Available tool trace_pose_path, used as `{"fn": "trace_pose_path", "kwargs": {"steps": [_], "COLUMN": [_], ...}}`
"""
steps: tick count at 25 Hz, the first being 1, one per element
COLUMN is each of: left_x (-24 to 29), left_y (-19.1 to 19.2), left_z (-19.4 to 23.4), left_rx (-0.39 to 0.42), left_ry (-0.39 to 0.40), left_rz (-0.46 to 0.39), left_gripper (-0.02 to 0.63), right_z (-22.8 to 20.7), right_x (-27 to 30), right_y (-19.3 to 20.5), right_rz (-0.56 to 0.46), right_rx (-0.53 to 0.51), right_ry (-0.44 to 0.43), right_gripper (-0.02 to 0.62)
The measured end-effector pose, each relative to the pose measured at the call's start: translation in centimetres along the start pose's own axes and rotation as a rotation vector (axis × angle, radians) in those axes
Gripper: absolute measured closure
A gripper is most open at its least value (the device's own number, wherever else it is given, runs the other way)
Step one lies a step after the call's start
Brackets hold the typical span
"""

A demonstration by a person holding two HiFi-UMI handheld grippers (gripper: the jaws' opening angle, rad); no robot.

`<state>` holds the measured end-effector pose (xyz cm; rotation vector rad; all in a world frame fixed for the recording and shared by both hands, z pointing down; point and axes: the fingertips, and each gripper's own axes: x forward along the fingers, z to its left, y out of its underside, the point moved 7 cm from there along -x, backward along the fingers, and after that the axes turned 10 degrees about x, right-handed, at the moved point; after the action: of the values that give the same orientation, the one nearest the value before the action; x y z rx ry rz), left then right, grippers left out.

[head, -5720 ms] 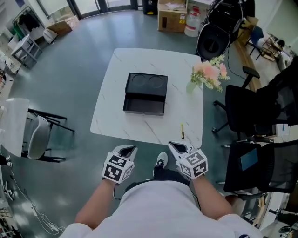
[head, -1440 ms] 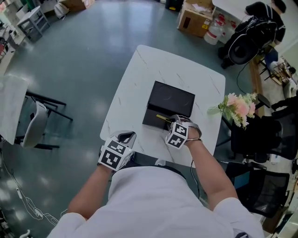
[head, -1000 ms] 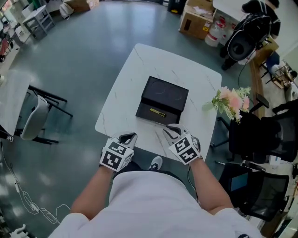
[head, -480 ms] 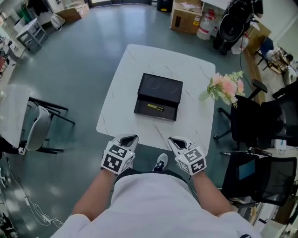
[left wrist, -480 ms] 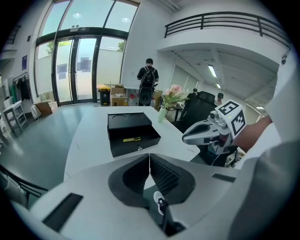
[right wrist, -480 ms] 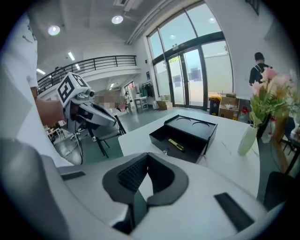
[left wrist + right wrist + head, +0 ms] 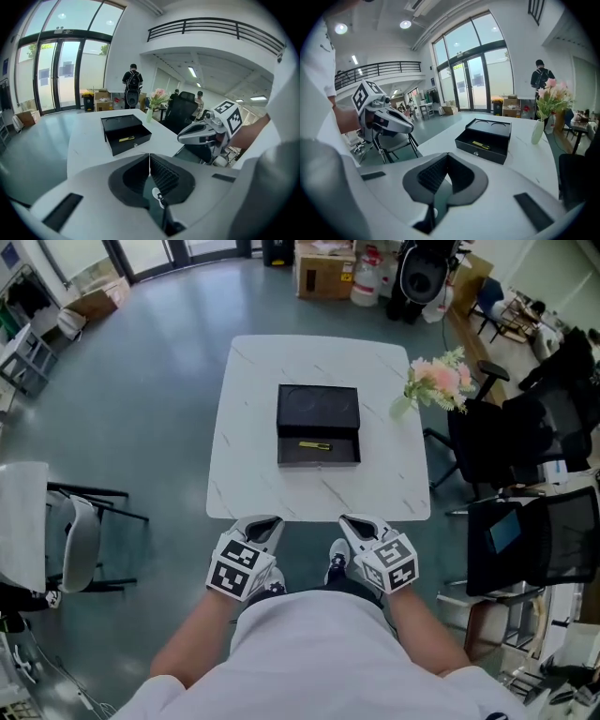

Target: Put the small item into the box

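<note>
Both claws, left gripper [image 7: 262,522] and right gripper [image 7: 357,521], pinched together empty, short of the box [image 7: 319,410]. Only gripper views show its front knob [image 7: 476,153]. Slim yellow item [image 7: 315,445] lies inside.

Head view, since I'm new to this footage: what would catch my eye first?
An open black box sits centred on the white table, a small yellow item lying in its front compartment. Pink flowers stand at the table's far right corner. The left gripper and right gripper hang shut and empty short of the near edge.
</note>
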<state>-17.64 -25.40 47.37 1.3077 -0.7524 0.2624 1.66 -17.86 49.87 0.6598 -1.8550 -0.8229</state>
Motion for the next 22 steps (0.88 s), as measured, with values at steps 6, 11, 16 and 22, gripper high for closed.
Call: {"fn": "trace_pose_path", "kwargs": {"steps": [6,11,16,22], "left_x": [-2.1,-3.0,-3.2,-2.9], "left_y": [3.1,3.6,3.0,2.2], "left_z": [0.5,0.2,-0.9,-2.1], "left_rx": [0.008,0.028,0.049,0.041], "left_ry": [0.061,0.095,0.099,0.086], "left_rz": [-0.001,-0.004,-0.014,-0.011], "left_gripper": [0.589,0.589,0.589,0.589], "right_z": [4.3,5.7,5.5,4.9], "right_x": [-1.0,-2.4,-3.4,-4.9], "right_y": [2.5,3.6,3.8,2.9], "right_rz": [-0.044,-0.059,-0.050,-0.063], "right_rx": [0.092,0.129,0.133,0.093], "right_ry": [0.068,0.102,0.097,0.086], "right_gripper": [0.580,0.580,0.580,0.580]}}
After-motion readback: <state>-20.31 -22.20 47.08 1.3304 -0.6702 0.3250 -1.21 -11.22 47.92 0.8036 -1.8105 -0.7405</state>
